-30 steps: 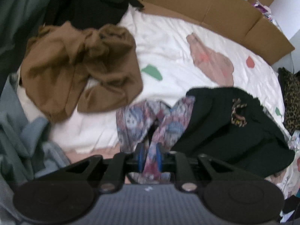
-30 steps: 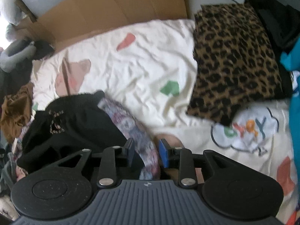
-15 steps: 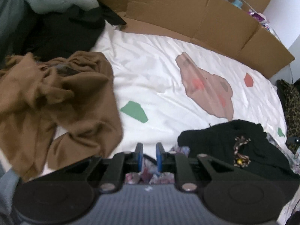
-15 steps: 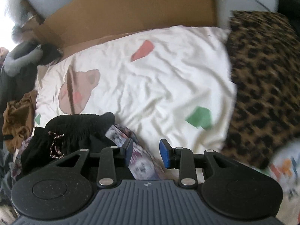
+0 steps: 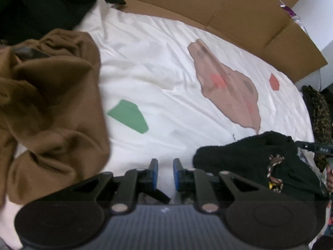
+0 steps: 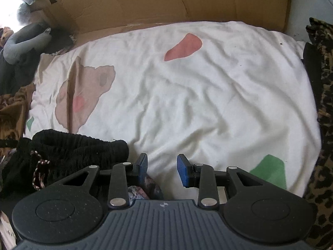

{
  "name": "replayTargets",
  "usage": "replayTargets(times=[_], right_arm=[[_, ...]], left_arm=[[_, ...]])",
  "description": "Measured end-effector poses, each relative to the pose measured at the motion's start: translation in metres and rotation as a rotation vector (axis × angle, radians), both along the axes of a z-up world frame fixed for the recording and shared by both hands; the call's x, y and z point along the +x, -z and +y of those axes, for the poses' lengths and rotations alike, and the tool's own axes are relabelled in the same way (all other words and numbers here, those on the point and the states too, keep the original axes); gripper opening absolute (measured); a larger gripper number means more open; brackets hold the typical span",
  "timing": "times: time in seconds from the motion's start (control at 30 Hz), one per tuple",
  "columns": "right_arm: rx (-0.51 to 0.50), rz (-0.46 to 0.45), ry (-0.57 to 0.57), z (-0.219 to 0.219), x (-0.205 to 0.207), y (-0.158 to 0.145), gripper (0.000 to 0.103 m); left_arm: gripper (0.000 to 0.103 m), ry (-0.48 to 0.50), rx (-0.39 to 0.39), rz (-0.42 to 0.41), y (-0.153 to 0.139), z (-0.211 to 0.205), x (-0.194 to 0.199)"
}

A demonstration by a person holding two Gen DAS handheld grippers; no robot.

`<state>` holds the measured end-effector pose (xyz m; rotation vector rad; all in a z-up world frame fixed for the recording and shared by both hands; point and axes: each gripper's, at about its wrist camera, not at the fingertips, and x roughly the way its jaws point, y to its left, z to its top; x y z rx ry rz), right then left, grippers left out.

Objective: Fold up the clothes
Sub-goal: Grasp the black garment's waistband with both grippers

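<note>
Black garment (image 6: 72,154) - on sheet (image 6: 187,104)

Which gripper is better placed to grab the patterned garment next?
Right, probably. The right gripper is open, and the patterned garment shows just under its left finger. The left gripper frames bare sheet, with the cloth barely visible beneath.

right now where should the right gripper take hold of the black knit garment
Grip the ribbed edge of the black knit garment nearest the right gripper, coming from the right across the bare white sheet. That edge stands up as a thick fold beside the open jaws, clear of the patterned cord, so it is probably the easiest pinch.
</note>
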<state>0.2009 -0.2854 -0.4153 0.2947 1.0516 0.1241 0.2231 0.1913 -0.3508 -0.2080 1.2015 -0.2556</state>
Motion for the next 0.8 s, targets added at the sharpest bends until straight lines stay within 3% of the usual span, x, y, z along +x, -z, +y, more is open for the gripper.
replayTargets(times=[0.33,0.47,0.7,0.8], right_arm=[[0.044,0.017,-0.027,0.008,-0.004,0.004,0.037],[0.138,0.035,-0.024,0.005,-0.011,0.003,0.037],[0.108,0.000,-0.140,0.017,-0.019,-0.010,0.037],[0.115,-0.021,-0.133,0.010,-0.022,-0.017,0.037]], left_arm=[[0.014,0.054,-0.104,-0.016,-0.004,-0.010,-0.016],[0.014,0.049,-0.130,0.003,0.000,-0.012,-0.021],[0.017,0.055,-0.166,0.027,0.007,-0.019,-0.028],[0.020,0.053,-0.187,0.032,0.009,-0.020,-0.029]])
